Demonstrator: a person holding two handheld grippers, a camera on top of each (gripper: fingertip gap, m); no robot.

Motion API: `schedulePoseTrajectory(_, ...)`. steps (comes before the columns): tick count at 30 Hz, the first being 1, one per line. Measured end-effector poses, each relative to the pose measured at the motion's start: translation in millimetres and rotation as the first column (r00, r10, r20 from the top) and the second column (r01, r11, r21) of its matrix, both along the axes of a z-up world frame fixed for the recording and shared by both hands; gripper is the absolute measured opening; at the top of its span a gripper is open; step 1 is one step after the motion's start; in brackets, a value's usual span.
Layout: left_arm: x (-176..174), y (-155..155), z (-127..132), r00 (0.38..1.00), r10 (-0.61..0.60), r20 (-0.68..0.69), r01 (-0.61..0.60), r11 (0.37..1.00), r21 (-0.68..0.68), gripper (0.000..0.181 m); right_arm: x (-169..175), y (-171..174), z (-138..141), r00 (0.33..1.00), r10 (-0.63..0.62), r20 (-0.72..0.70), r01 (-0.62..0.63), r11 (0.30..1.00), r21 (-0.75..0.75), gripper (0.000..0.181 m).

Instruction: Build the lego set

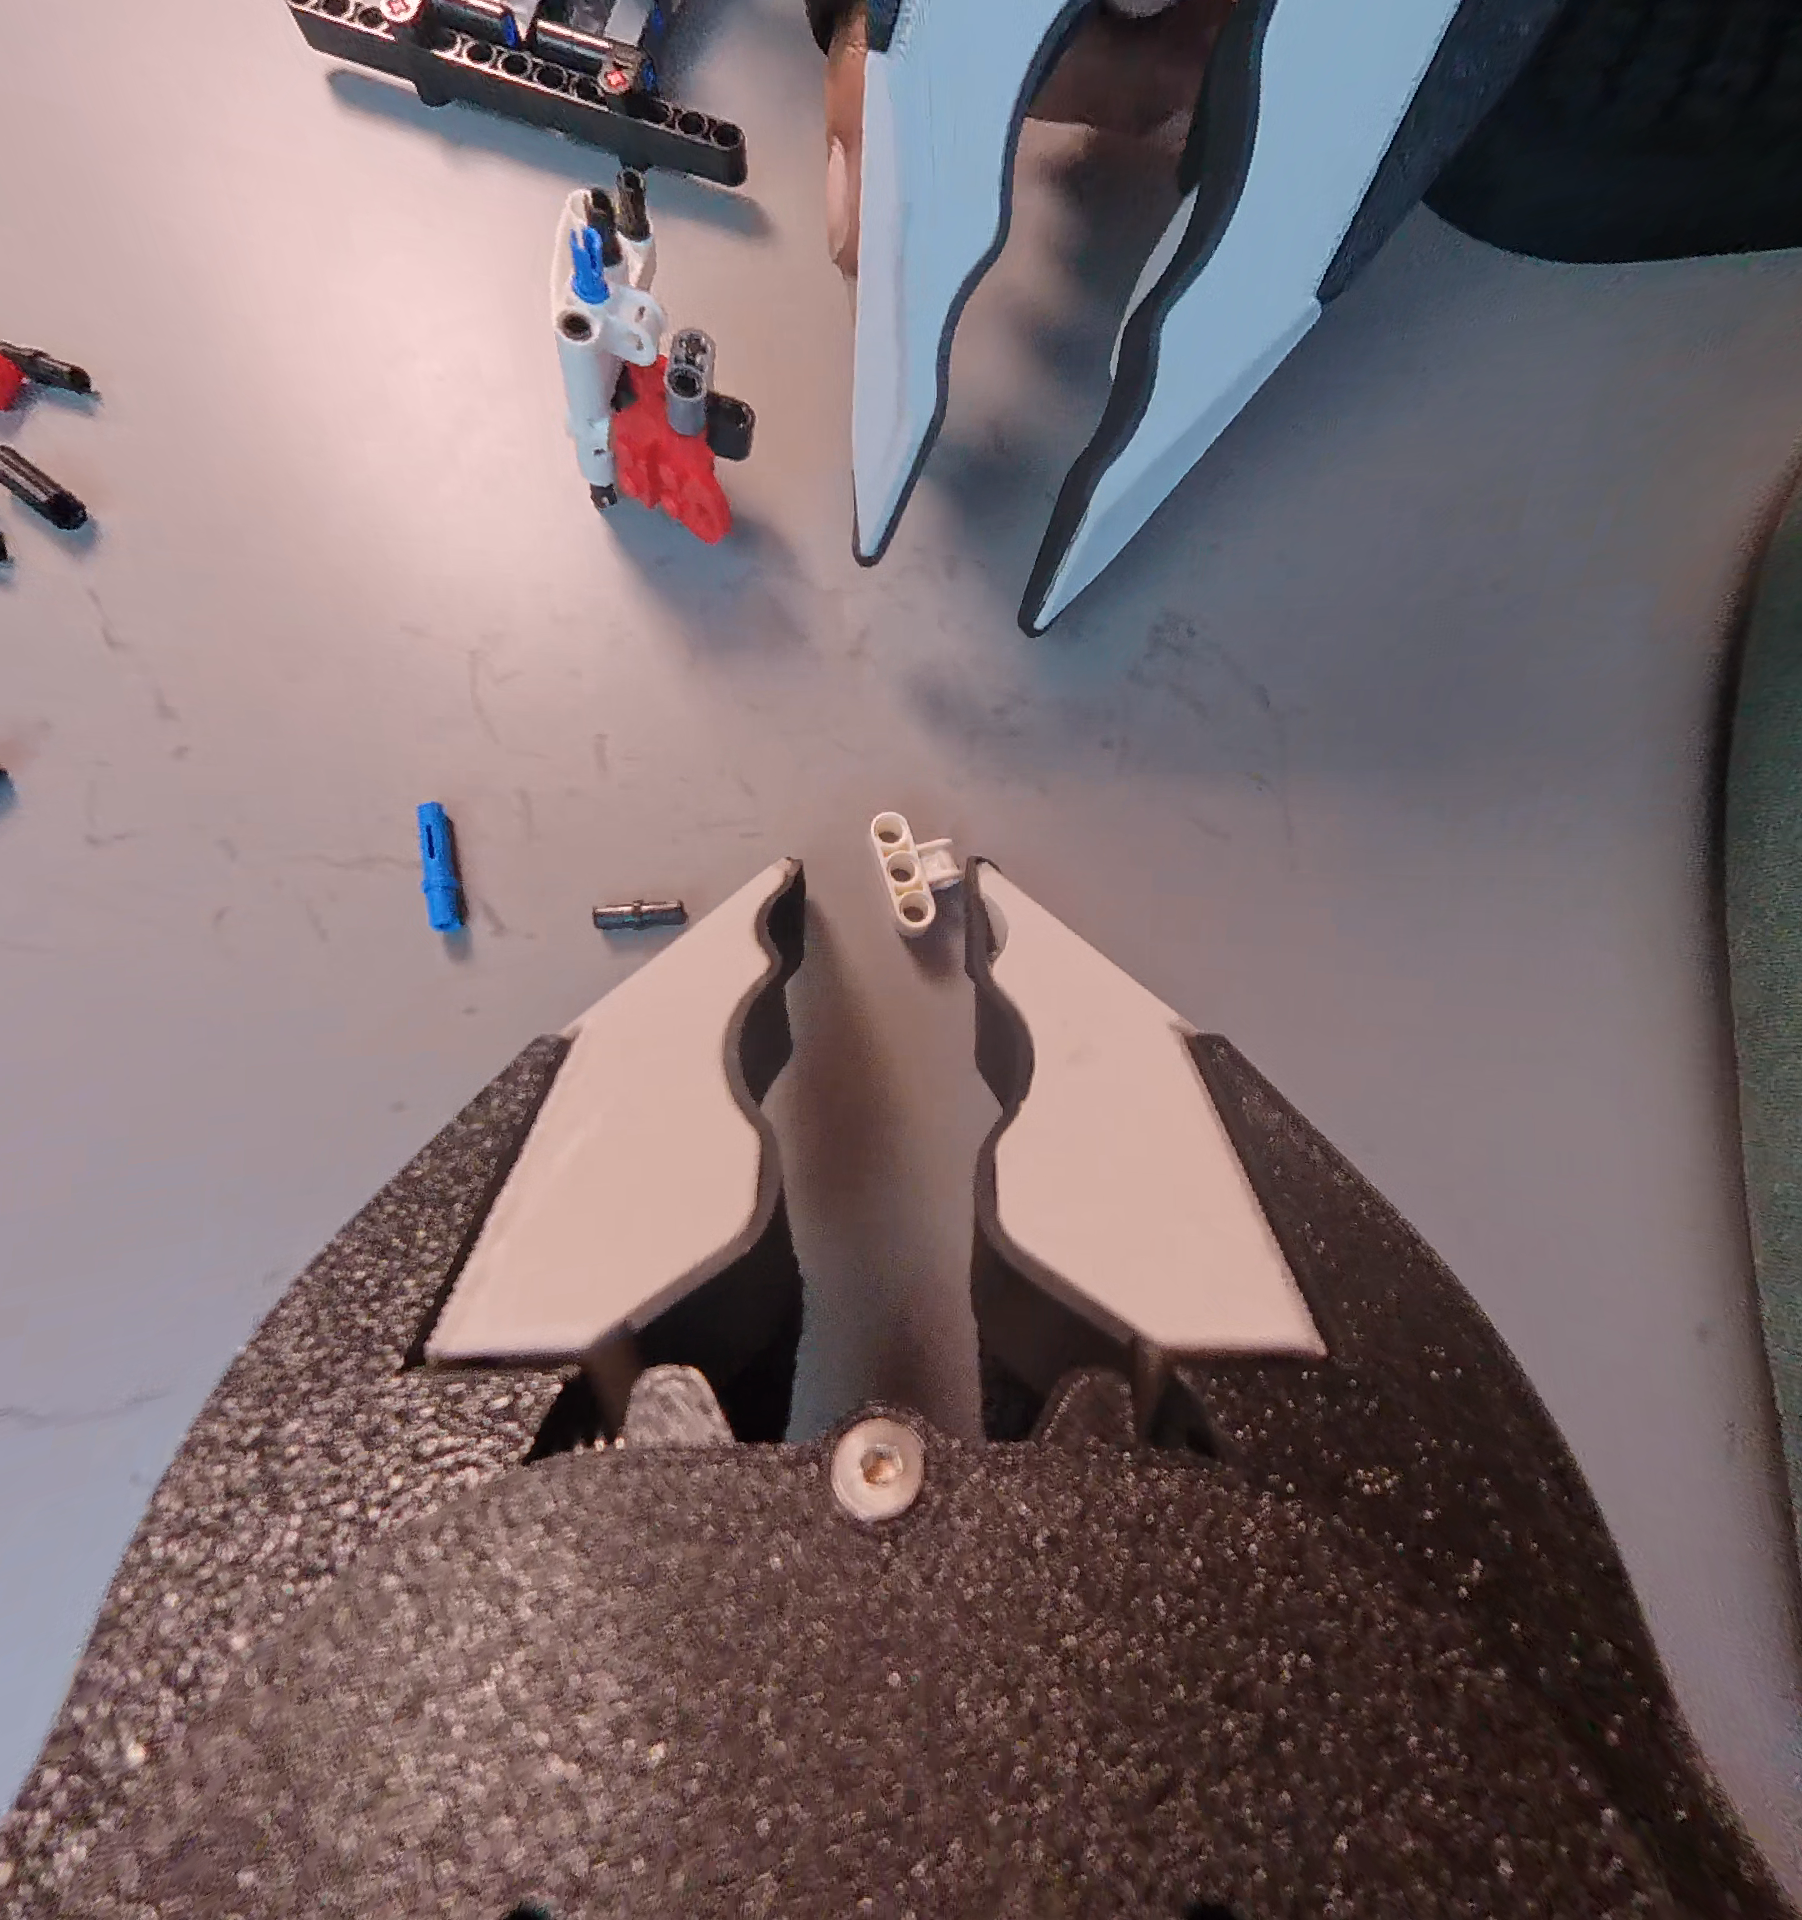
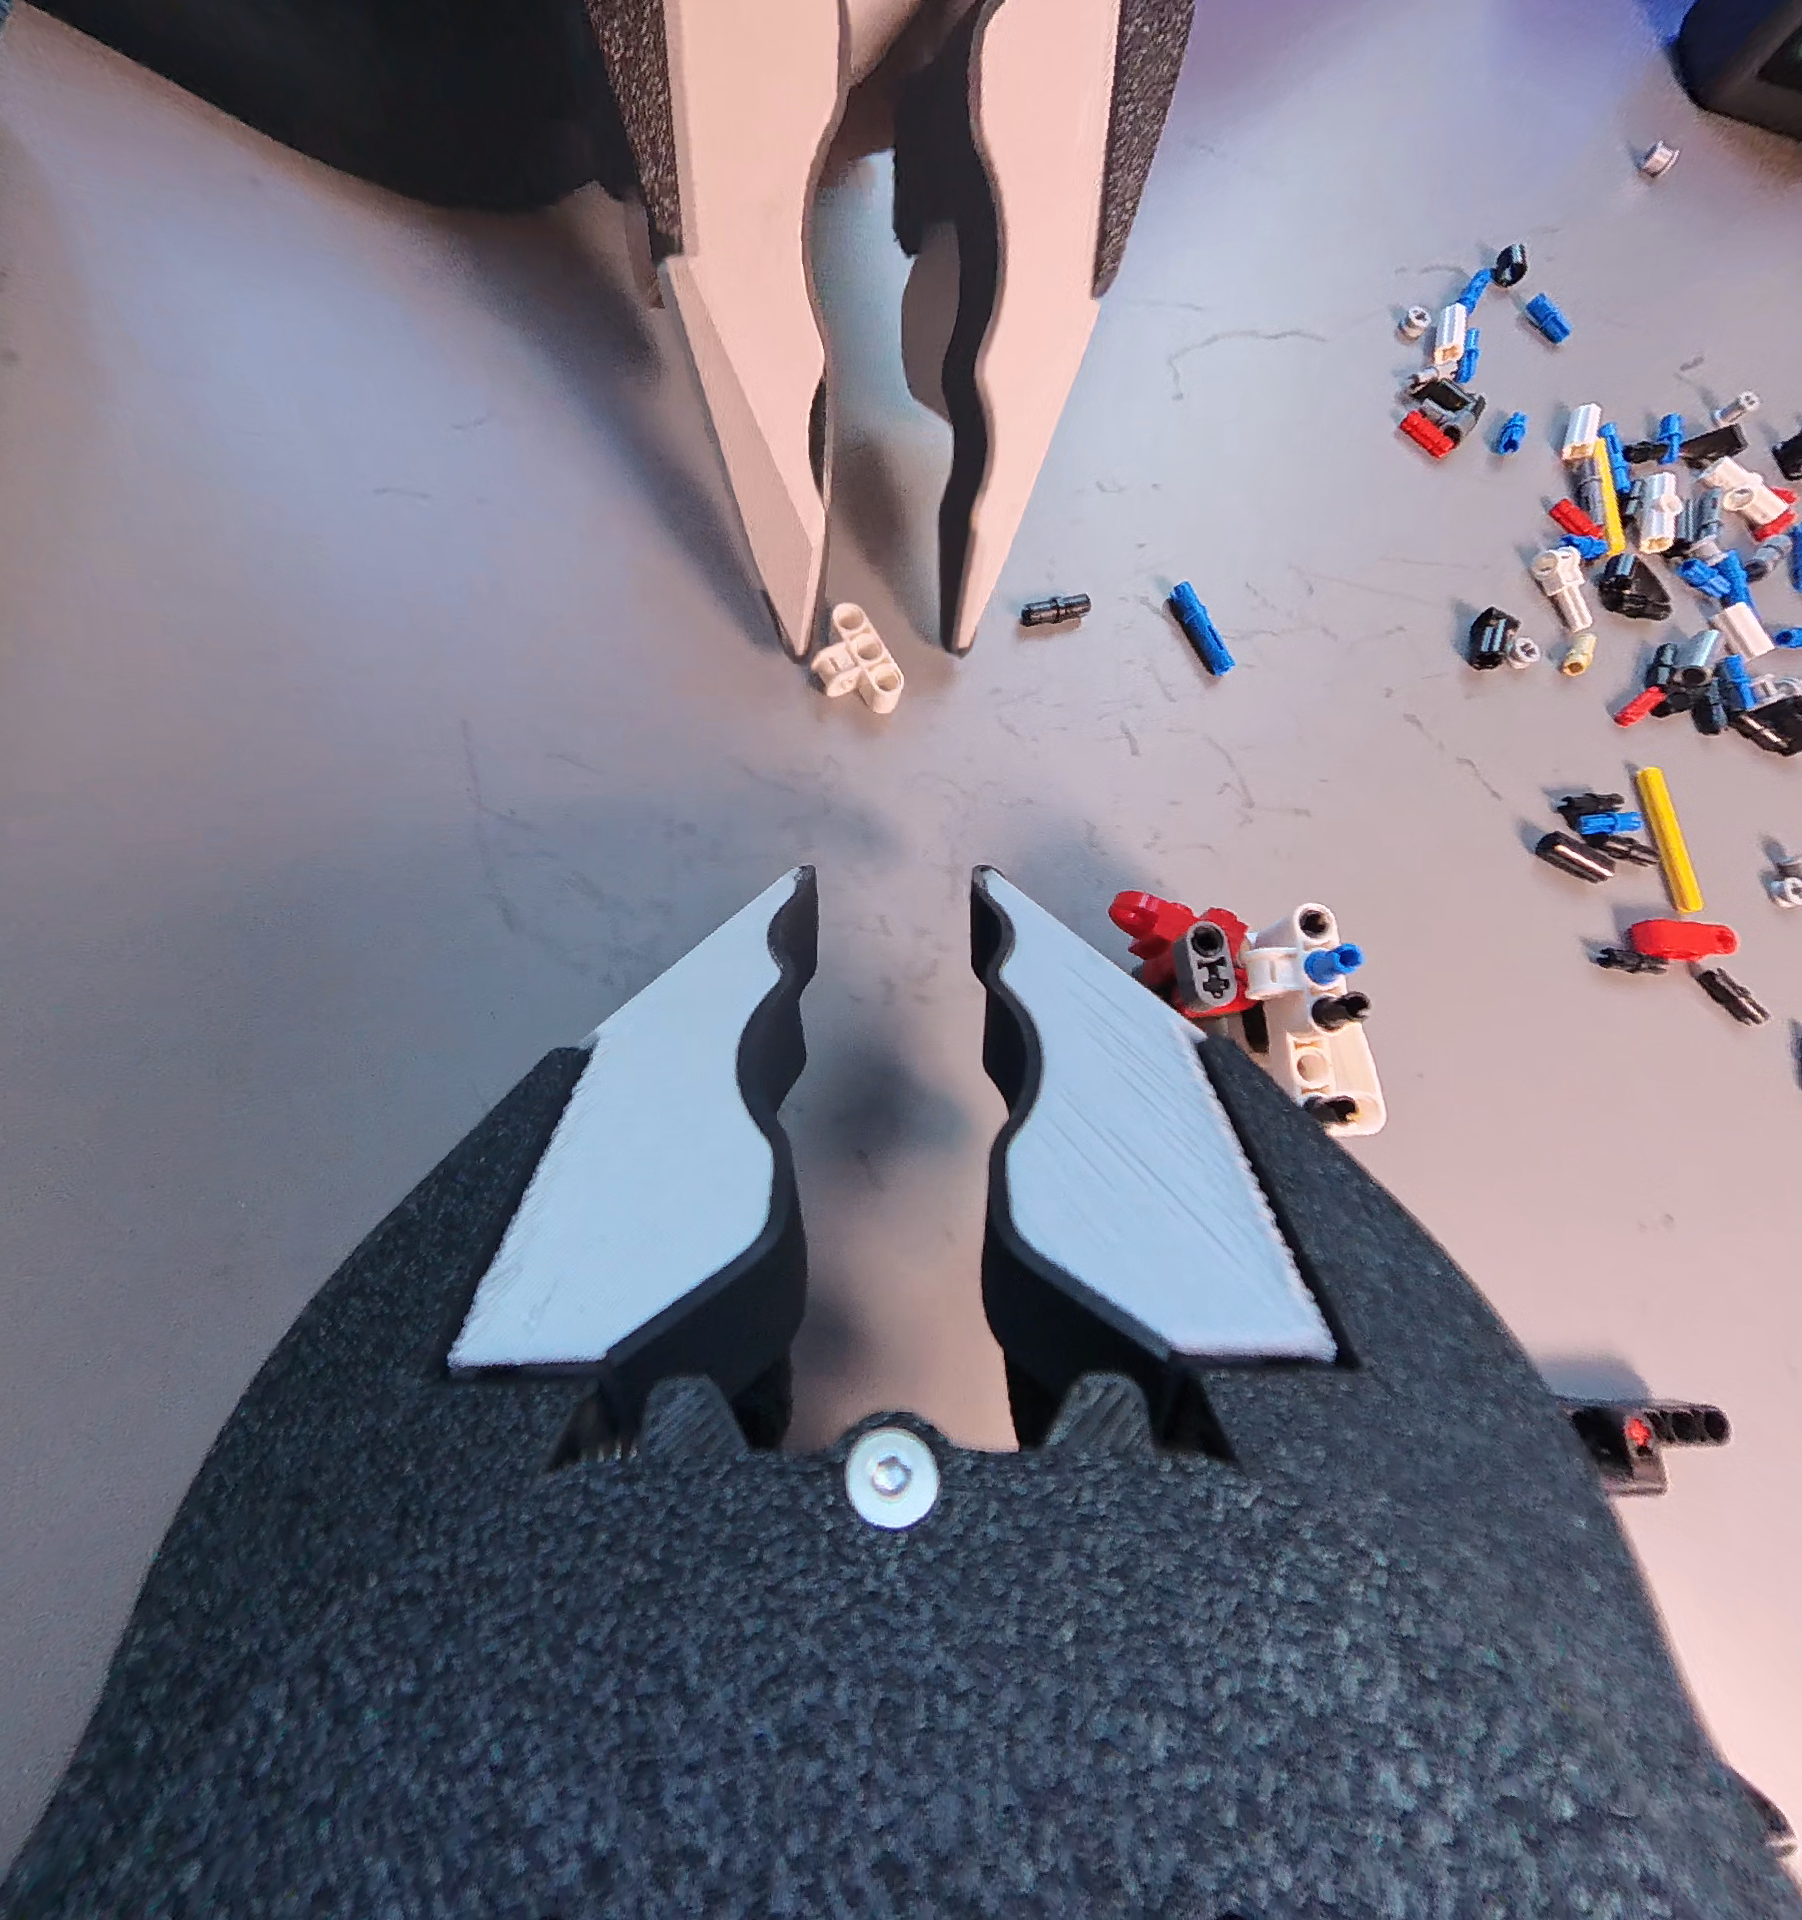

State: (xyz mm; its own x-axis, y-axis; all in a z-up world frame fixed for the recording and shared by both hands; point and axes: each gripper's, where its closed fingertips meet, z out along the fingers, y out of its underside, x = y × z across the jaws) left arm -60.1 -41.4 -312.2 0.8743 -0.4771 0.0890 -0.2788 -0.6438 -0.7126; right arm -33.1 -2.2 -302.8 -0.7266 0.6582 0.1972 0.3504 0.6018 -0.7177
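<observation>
A small white three-hole connector (image 1: 905,871) lies on the grey table just ahead of my left gripper (image 1: 884,864), close to its right fingertip; it also shows in the right wrist view (image 2: 859,657). My left gripper is open and empty, and appears across the table in the right wrist view (image 2: 876,639). My right gripper (image 2: 894,875) is open and empty, low over bare table; it shows in the left wrist view (image 1: 949,592). A red, white and grey sub-assembly (image 1: 639,374) lies beside the right gripper (image 2: 1261,987). A black beam assembly (image 1: 523,73) lies at the far edge.
A blue pin (image 1: 438,879) and a black pin (image 1: 639,914) lie left of my left gripper. A pile of several loose pieces (image 2: 1686,561) and a yellow axle (image 2: 1668,837) lie at the right. A dark device (image 2: 1780,62) stands at the far corner. A green chair (image 1: 1801,935) borders the table. The tips of one gripper are about 6 cm away from the tips of the other.
</observation>
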Motion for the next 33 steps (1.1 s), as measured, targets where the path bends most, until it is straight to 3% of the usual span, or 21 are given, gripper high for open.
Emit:
schedulePoseTrajectory(4, 2.0, 4.1, -3.4, 1.000, 0.009, -0.018, -0.009, 1.000, -0.003, 0.017, -2.8, 3.8, 1.1, 1.000, -0.022, -0.014, 0.021, 1.000, -0.009, 0.029)
schedulePoseTrajectory(12, 0.9, 7.2, -3.4, 0.999, 0.042, -0.007, -0.042, 0.999, 0.014, 0.017, -9.8, 5.7, -0.9, 0.998, -0.054, -0.035, 0.054, 0.998, -0.017, 0.028)
schedulePoseTrajectory(19, -17.0, 2.9, 14.6, 0.990, 0.089, 0.107, -0.096, 0.994, 0.057, 0.026, -17.5, 8.3, 4.4, 0.995, -0.091, -0.046, 0.088, 0.994, -0.059, 0.027)
schedulePoseTrajectory(23, -39.7, 7.2, 6.9, 0.982, 0.178, 0.064, -0.180, 0.983, 0.036, 0.026, -18.9, 5.9, 6.1, 0.995, -0.086, -0.050, 0.083, 0.994, -0.069, 0.027)
schedulePoseTrajectory(33, -41.9, 18.6, -3.9, 0.985, 0.173, -0.030, -0.172, 0.985, 0.029, 0.024, -15.5, -0.7, 3.6, 0.996, -0.064, -0.055, 0.061, 0.997, -0.041, 0.027)
